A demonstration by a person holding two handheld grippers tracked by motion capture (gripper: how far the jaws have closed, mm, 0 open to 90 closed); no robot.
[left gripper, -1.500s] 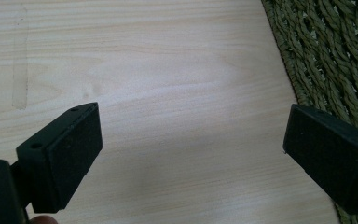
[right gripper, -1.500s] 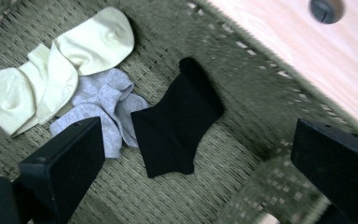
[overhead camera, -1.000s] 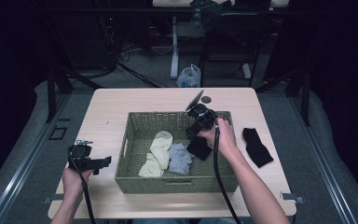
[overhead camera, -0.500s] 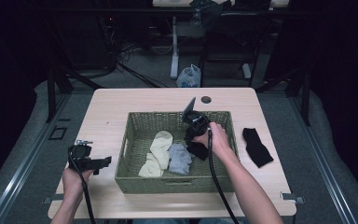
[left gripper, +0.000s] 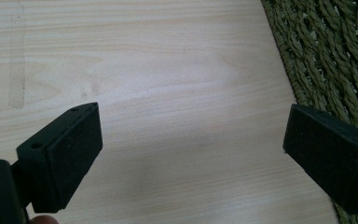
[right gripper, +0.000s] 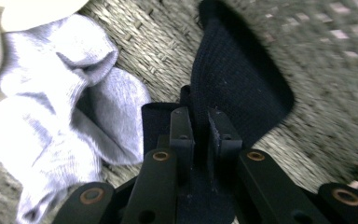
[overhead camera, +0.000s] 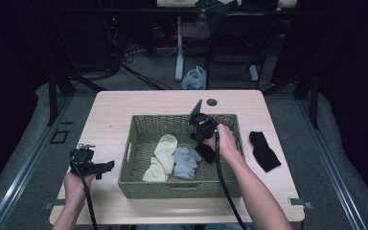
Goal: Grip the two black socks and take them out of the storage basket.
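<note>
From above, the right gripper [overhead camera: 204, 143] reaches into the woven basket [overhead camera: 139, 143]; the left gripper [overhead camera: 106, 166] rests on the table [overhead camera: 124, 103]. Left gripper view: jaws wide apart (nothing between). Right gripper view: jaws, just closing, pinch a black sock [right gripper: 235, 74] beside a grey sock [right gripper: 60, 93].

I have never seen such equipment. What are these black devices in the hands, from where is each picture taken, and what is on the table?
A person sits at a wooden table and holds a hand-held grasping tool in each hand. The high view looks down from above. The other two pictures come from small cameras riding on each tool.

The left tool rests over bare table with its jaws wide apart, beside the woven basket. The right tool is inside the basket; its jaws have just been closing and now pinch a black sock. A grey sock and a cream sock lie in the basket. Another black sock lies on the table to its right.
</note>
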